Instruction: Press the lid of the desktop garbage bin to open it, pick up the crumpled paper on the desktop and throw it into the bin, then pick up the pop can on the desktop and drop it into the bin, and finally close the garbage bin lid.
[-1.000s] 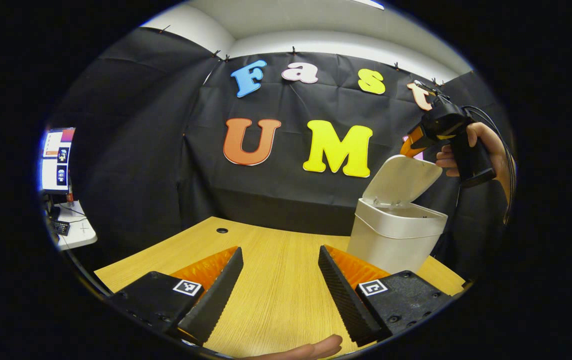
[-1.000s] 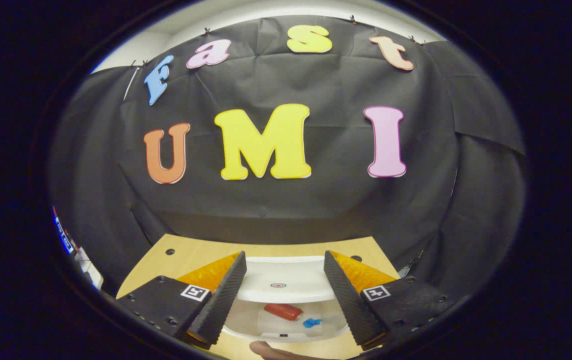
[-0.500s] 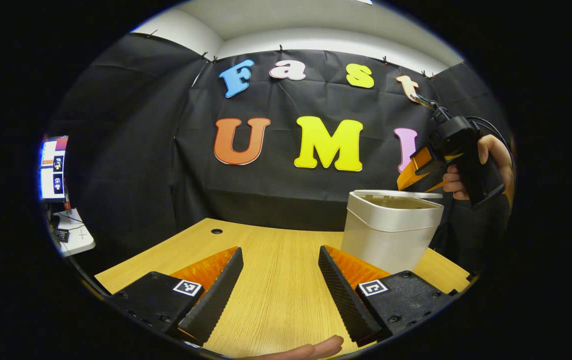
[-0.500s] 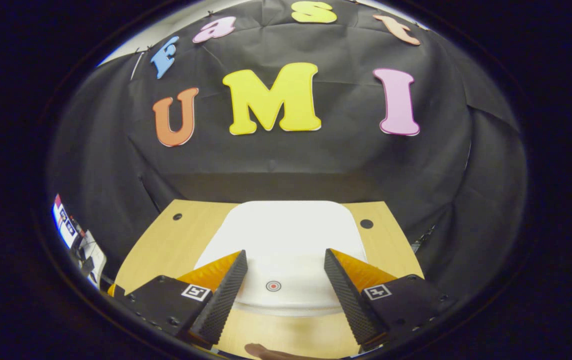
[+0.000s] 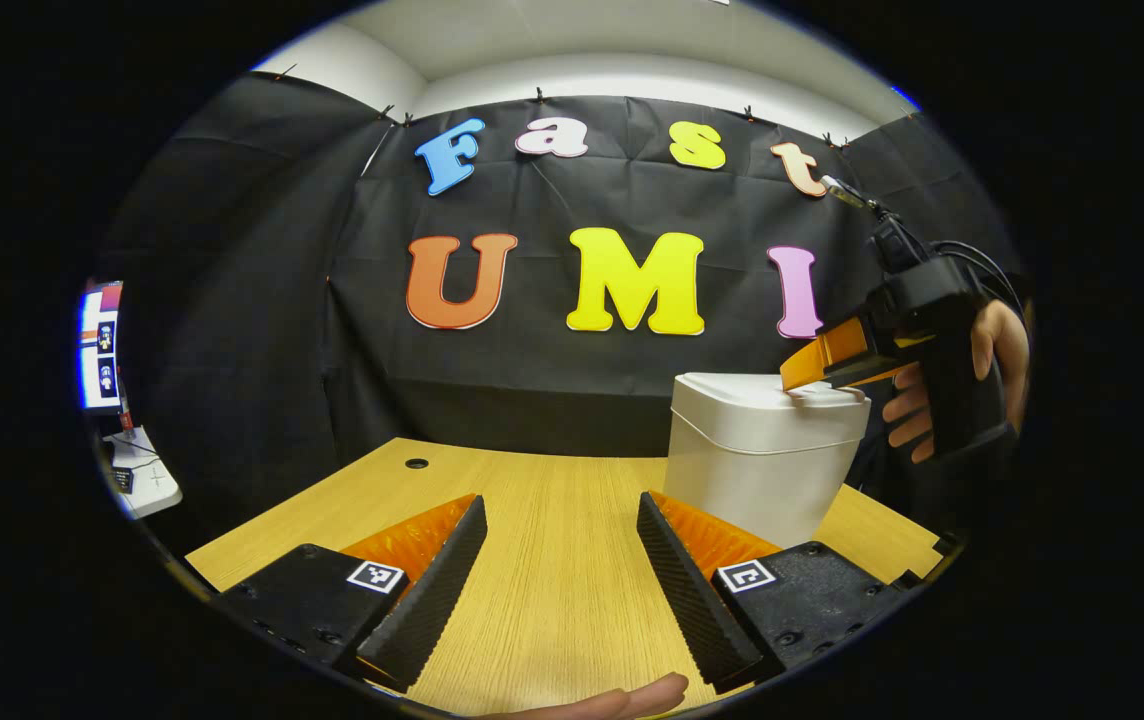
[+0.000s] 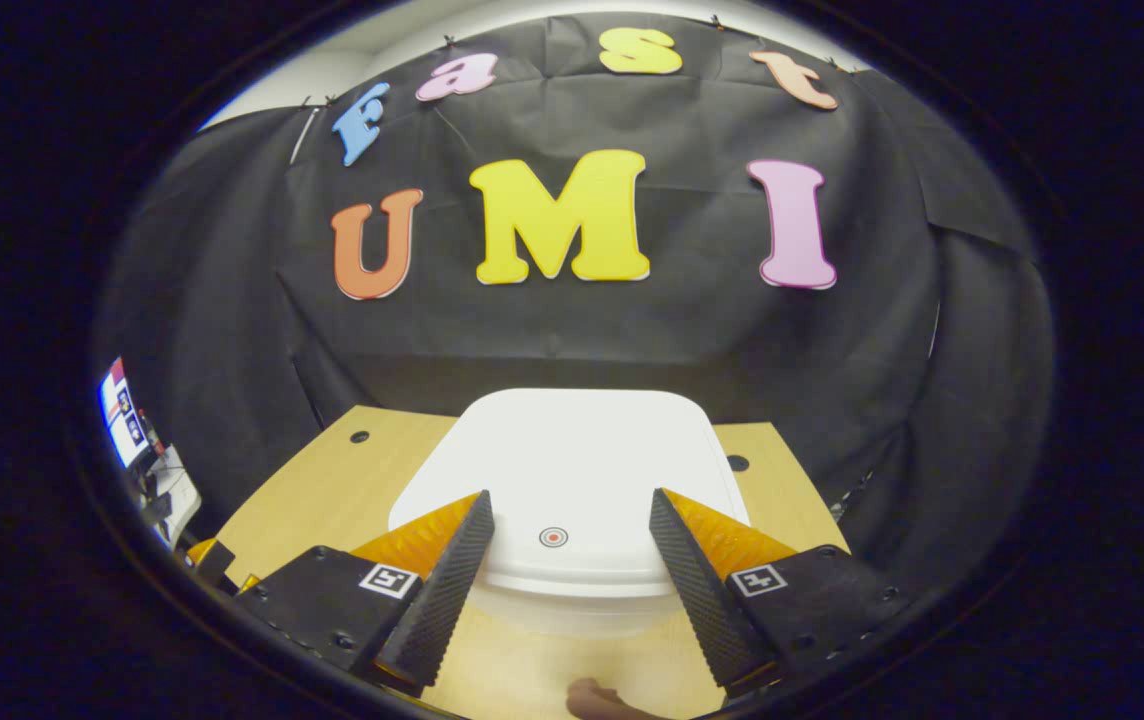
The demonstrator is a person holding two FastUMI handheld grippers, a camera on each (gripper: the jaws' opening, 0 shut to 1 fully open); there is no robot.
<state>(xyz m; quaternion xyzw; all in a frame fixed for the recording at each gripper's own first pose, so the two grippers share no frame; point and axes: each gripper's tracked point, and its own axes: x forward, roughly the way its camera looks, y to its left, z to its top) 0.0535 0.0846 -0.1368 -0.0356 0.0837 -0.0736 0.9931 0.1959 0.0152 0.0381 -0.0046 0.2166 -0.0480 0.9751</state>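
The last step of the task, shutting the garbage bin (image 5: 757,470), looks to be in hand or just finished: the lid (image 6: 572,480) lies flat on the bin body with no gap that can be made out along its near edge. In the right gripper view the right gripper (image 6: 570,520) has its fingers spread wide apart and clamped on nothing, with the front of the lid between and just beyond them; a small red ring mark (image 6: 553,537) sits midway between the fingertips. In the left gripper view the tips of that gripper rest at or just above the lid's top, held by a hand (image 5: 942,390); whether they press on it cannot be told. The left gripper (image 5: 562,545) hovers low over the bare wooden table (image 5: 552,590), its fingers likewise well apart and empty, with the bin ahead of and beyond its right-hand finger. No crumpled paper or pop can lies on the table in front of either pair of fingers, which suggests both are already inside. The next move, as I judge it, calls only for a light check that the lid has latched, then lifting the right fingers straight off without dragging the bin. The bin carries no brand or readable writing; each finger base bears a small square coded marker (image 5: 375,575), not text.
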